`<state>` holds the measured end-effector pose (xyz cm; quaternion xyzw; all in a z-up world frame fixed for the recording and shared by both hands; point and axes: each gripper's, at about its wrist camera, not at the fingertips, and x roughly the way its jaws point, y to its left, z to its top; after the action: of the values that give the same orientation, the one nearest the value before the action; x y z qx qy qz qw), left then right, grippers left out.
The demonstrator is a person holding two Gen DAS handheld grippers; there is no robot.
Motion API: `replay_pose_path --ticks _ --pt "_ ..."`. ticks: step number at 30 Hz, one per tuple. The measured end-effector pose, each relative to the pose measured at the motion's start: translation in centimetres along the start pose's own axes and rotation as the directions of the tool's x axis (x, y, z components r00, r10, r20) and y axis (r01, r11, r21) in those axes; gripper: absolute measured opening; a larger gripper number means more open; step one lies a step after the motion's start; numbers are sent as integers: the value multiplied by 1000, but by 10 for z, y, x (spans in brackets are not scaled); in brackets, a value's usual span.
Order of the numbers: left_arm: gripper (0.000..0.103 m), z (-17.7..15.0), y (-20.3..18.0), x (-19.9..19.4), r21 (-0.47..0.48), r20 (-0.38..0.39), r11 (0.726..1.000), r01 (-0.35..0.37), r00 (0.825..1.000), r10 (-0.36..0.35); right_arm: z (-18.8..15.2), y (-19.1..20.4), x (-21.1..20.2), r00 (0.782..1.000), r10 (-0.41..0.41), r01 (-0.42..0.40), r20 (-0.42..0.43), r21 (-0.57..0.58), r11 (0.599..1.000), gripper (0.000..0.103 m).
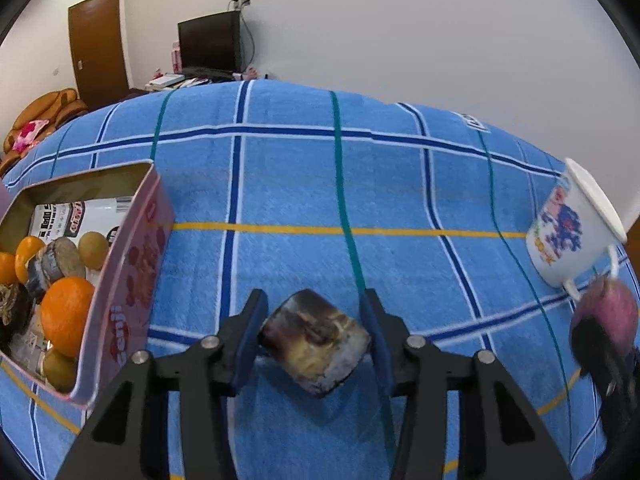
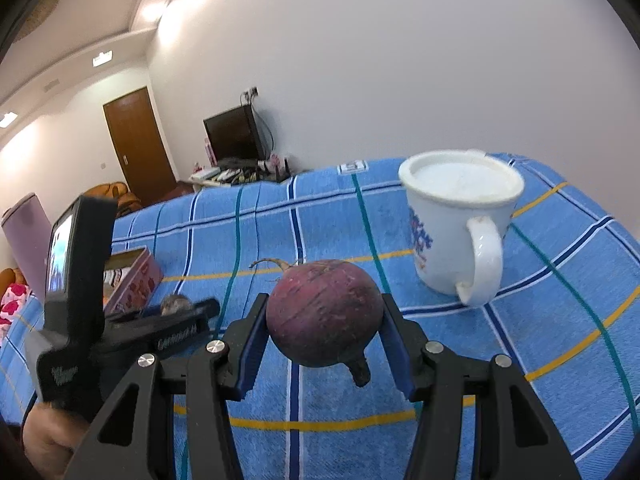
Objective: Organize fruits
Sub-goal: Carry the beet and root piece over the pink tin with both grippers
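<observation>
The left gripper is clamped on a brown block-shaped item (possibly a mottled fruit), its long axis slanting across the jaws, just right of the pink tin. The right gripper squeezes a purple round vegetable, root tip pointing away-left, near the white mug.

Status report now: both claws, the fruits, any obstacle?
Left claw shut on brown block. Right claw shut on red root. Tin open, left. Mug nearby.
</observation>
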<state>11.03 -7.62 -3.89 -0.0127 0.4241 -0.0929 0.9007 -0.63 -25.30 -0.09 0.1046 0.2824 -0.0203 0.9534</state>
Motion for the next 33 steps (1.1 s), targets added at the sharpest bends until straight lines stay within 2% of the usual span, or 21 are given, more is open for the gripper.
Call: replay_pose_path --ticks 5,13,20,25,27,30,33 --pt "50 -16 -3 -23 54 41 999 2 999 -4 1 3 -5 1000 -9 10 29 -17 1000 55" --pt "50 -34 19 -56 102 93 995 -23 996 14 0 14 -16 996 -32 38 83 -68 997 55" --pt "50 -45 40 -80 176 193 983 -46 981 12 -2 23 -24 987 -88 102 134 -101 990 55" --pt "50 -45 51 -89 194 210 981 -29 978 -13 -3 27 -20 987 -119 129 105 -88 988 55" --pt "50 -46 54 -91 205 223 977 -50 975 3 -4 29 -20 989 -118 125 90 -75 989 55" --pt "50 -45 58 -94 210 238 977 -31 971 -21 -7 36 -19 992 -110 114 68 -62 992 55" --pt "50 -47 63 -100 222 259 975 -9 965 -50 -11 45 -22 990 -114 121 83 -80 989 55"
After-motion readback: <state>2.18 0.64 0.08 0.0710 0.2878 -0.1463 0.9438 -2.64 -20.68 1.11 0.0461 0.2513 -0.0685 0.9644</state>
